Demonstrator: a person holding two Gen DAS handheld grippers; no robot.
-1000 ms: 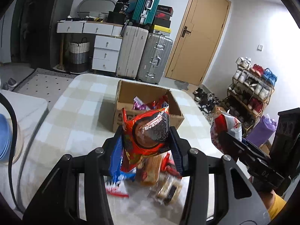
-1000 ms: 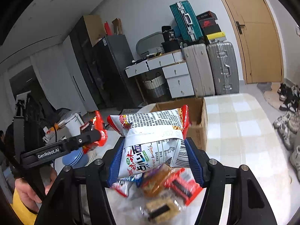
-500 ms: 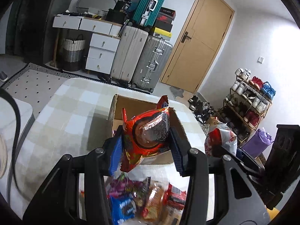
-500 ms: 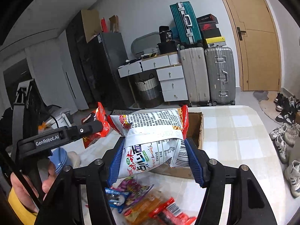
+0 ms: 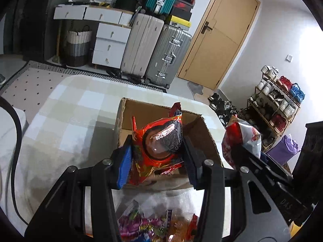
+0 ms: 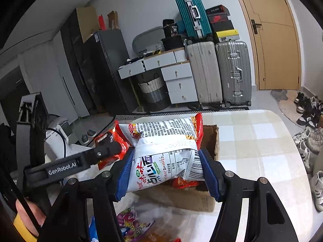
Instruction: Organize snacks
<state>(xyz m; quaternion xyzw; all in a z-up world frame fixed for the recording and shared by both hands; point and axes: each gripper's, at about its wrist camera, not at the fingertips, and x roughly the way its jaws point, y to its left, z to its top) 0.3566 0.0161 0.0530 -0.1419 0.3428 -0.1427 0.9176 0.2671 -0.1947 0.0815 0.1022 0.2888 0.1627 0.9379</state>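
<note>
My left gripper [image 5: 158,157] is shut on a red snack bag [image 5: 157,147] with a dark round picture, held over the near part of the open cardboard box [image 5: 125,117]. My right gripper [image 6: 165,171] is shut on a white and red noodle packet [image 6: 163,151], held over the near edge of the same box [image 6: 211,137]. In the left wrist view the right gripper and its packet [image 5: 242,139] show just right of the box. The right wrist view shows the left gripper's arm [image 6: 66,166] and its red bag [image 6: 109,141] at the left.
Loose snack packets [image 5: 149,225] lie on the checked tablecloth [image 5: 66,121] near me, also at the bottom of the right wrist view [image 6: 133,223]. Suitcases [image 5: 157,48], a drawer unit and a door stand behind the table. A shoe rack [image 5: 278,104] is at the right.
Both grippers have moved forward from above the loose snack pile to over the box, each still gripping its packet. The box now fills more of both views.
</note>
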